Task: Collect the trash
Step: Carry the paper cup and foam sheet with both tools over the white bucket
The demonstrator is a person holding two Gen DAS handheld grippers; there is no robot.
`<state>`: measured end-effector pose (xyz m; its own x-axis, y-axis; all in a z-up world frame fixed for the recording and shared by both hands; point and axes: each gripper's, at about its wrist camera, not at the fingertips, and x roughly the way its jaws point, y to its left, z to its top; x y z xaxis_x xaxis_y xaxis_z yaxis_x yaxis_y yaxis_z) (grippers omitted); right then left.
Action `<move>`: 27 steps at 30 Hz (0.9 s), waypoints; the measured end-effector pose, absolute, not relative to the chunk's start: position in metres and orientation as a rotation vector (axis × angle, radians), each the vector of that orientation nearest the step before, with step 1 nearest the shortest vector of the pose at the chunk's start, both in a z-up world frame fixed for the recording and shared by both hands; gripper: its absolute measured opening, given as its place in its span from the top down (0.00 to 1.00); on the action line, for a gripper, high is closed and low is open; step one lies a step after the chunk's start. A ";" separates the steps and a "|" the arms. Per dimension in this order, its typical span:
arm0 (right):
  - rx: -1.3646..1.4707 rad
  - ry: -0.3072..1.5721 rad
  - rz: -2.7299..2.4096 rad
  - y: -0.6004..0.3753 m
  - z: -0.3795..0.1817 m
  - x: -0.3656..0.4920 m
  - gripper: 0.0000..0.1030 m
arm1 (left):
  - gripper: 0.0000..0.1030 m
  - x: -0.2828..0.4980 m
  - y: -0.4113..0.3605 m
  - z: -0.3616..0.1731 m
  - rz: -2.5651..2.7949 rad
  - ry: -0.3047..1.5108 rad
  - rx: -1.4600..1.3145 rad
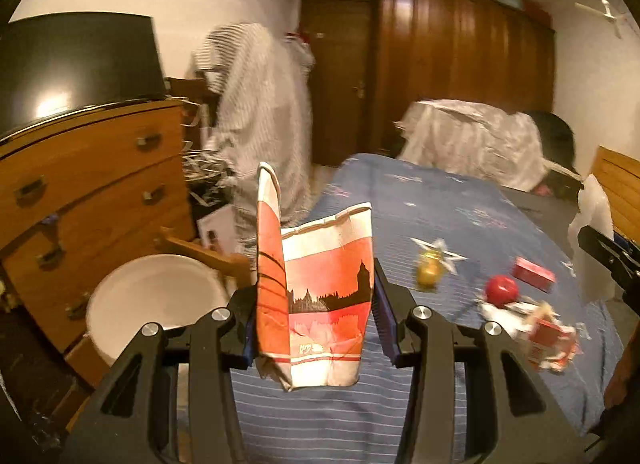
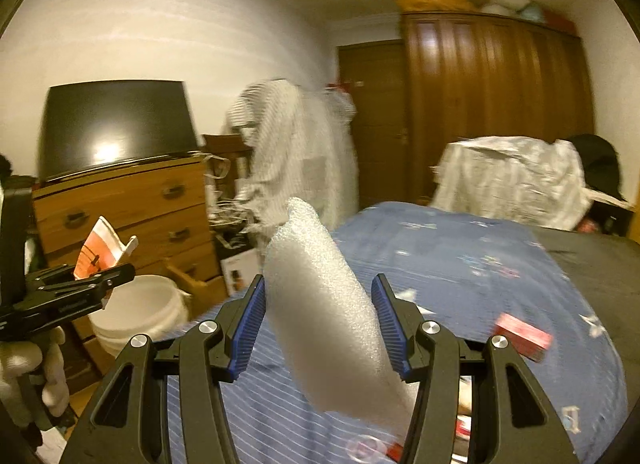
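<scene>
My left gripper is shut on a crumpled red and white paper bag, held upright above the bed's near edge. My right gripper is shut on a piece of white foam wrap that sticks up between the blue pads. A white bucket stands on the floor to the left of the bed, below and left of the paper bag; the same white bucket shows in the right wrist view beyond my left gripper. On the blue bedspread lie a red ball, a gold ball, a small red box and torn red and white packaging.
A wooden chest of drawers with a black screen on top stands behind the bucket, one low drawer pulled out. Striped clothes hang by a dark door. A brown wardrobe fills the back. A white cloth heap lies at the bed's far end.
</scene>
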<state>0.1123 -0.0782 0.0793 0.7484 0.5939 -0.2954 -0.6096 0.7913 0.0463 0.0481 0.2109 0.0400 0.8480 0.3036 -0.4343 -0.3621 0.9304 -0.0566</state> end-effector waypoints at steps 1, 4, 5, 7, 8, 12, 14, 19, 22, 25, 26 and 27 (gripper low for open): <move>-0.061 0.306 0.680 -0.062 0.083 0.114 0.47 | 0.57 0.047 0.218 0.042 0.366 0.434 -0.140; -0.076 0.323 0.766 -0.006 0.093 0.117 0.47 | 0.57 0.040 0.257 0.047 0.424 0.435 -0.157; -0.082 0.331 0.788 0.014 0.097 0.118 0.46 | 0.57 0.039 0.265 0.047 0.438 0.438 -0.162; -0.100 0.351 0.843 0.055 0.102 0.120 0.46 | 0.57 0.035 0.286 0.048 0.471 0.446 -0.172; -0.106 0.358 0.858 0.067 0.104 0.119 0.46 | 0.57 0.033 0.300 0.048 0.488 0.453 -0.182; -0.156 0.418 0.953 0.151 0.108 0.128 0.46 | 0.57 0.022 0.342 0.043 0.548 0.477 -0.202; -0.173 0.468 0.996 0.191 0.106 0.137 0.46 | 0.57 0.020 0.361 0.037 0.567 0.500 -0.216; -0.239 0.603 1.082 0.294 0.089 0.157 0.46 | 0.57 0.024 0.407 0.016 0.596 0.574 -0.259; -0.275 0.685 1.115 0.346 0.074 0.170 0.46 | 0.57 0.026 0.431 0.000 0.609 0.616 -0.296; -0.315 0.746 1.133 0.384 0.056 0.178 0.46 | 0.57 0.030 0.452 -0.015 0.623 0.648 -0.318; -0.325 0.759 1.134 0.392 0.049 0.183 0.46 | 0.57 0.031 0.457 -0.019 0.627 0.658 -0.321; -0.338 0.777 1.136 0.408 0.043 0.185 0.46 | 0.57 0.033 0.462 -0.024 0.630 0.668 -0.322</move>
